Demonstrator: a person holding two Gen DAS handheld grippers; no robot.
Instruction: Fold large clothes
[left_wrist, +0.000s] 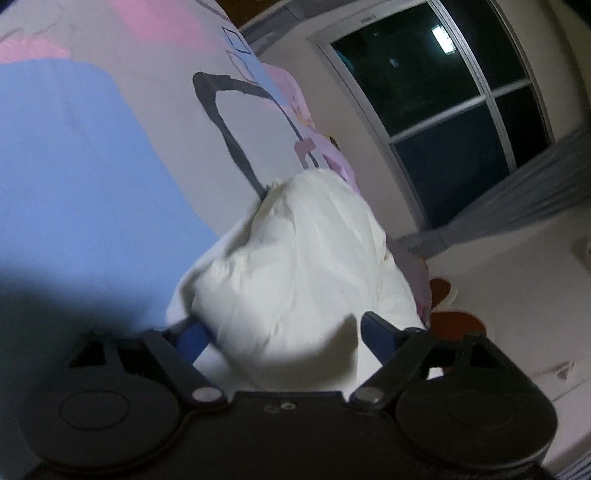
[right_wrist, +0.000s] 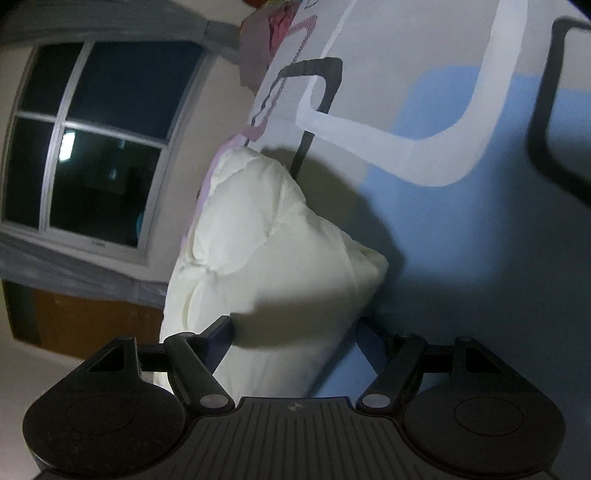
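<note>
Left gripper (left_wrist: 284, 332) jaws spread wide around white padded garment (left_wrist: 295, 258), not clamped; right gripper (right_wrist: 295, 332) likewise agape, straddling garment on patterned sheet (right_wrist: 443, 221); window (right_wrist: 92, 147) far left

Items counted, both wrist views: 1 white padded garment (left_wrist: 291, 258) (right_wrist: 266, 251); 1 patterned sheet (left_wrist: 92, 155) (right_wrist: 424, 110), blue/pink/grey print; 1 window (left_wrist: 436, 107) (right_wrist: 99, 147), 4 panes counted per view; 2 grippers, i.e. 1 left gripper (left_wrist: 284, 332) and 1 right gripper (right_wrist: 295, 332), 2 fingers seen on each.
</note>
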